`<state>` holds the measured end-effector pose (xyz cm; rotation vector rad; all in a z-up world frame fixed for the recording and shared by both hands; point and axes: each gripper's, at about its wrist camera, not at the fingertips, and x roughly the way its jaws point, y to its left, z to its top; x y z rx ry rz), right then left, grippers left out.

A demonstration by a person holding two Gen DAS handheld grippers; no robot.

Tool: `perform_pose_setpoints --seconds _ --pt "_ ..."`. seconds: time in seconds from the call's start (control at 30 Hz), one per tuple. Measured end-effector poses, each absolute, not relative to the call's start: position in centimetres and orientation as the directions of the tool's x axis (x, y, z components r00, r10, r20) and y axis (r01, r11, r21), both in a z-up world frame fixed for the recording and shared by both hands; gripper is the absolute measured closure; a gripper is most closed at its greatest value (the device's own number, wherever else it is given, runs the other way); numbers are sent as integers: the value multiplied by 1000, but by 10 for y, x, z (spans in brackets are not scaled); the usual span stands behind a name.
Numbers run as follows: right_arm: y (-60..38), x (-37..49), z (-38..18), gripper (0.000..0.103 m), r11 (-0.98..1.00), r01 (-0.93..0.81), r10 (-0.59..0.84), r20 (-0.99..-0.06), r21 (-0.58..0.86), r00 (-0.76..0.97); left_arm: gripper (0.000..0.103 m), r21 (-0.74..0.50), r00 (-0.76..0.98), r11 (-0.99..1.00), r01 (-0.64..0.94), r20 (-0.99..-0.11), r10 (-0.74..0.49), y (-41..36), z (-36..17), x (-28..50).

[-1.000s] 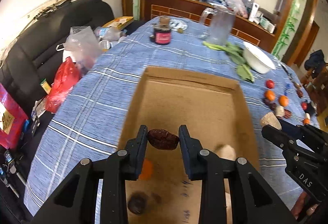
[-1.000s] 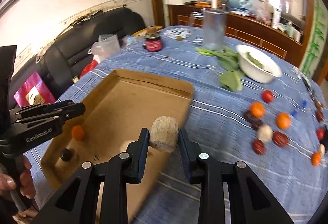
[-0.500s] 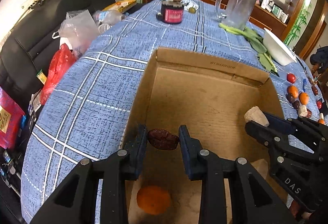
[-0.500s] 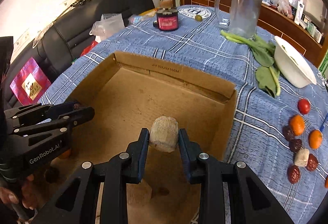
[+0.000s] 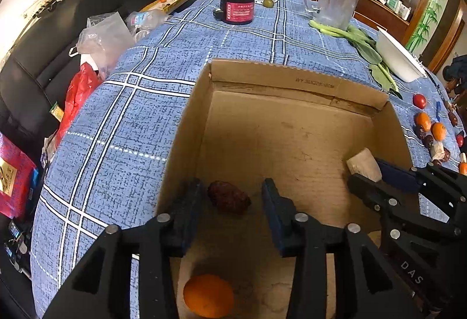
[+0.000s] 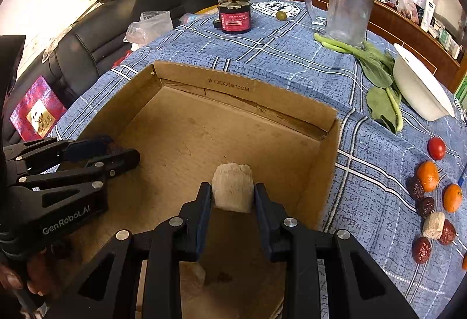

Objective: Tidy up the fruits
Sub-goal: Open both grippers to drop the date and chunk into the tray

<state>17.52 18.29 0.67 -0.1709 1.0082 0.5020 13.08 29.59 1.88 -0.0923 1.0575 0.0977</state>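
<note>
Dropped lower into brown cardboard box point(image 5: 297, 126). Left tongs point(image 5: 230, 202) opening, letting go wrinkly dark red date point(image 5: 229, 197): light, soft, pinch middle. Right tongs point(image 6: 232, 198) squeezing pale fuzzy chunk point(image 6: 232, 187).

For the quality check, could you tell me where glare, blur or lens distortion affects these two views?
Left wrist: fisheye bends the cardboard box rim; the date and the window-lit counter beyond look slightly soft. Right wrist: window glare washes out the top; the pale chunk stays sharp.
</note>
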Motion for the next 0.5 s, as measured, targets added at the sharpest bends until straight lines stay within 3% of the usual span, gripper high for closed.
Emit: perform_pose_setpoints --seconds 0.37,0.5 --pt "162 154 26 69 892 -439 326 -825 108 461 48 30 539 990 -140 -836 102 293 40 97" --pt "155 136 38 60 891 -442 335 -805 102 489 37 63 576 983 -174 -803 153 291 53 78"
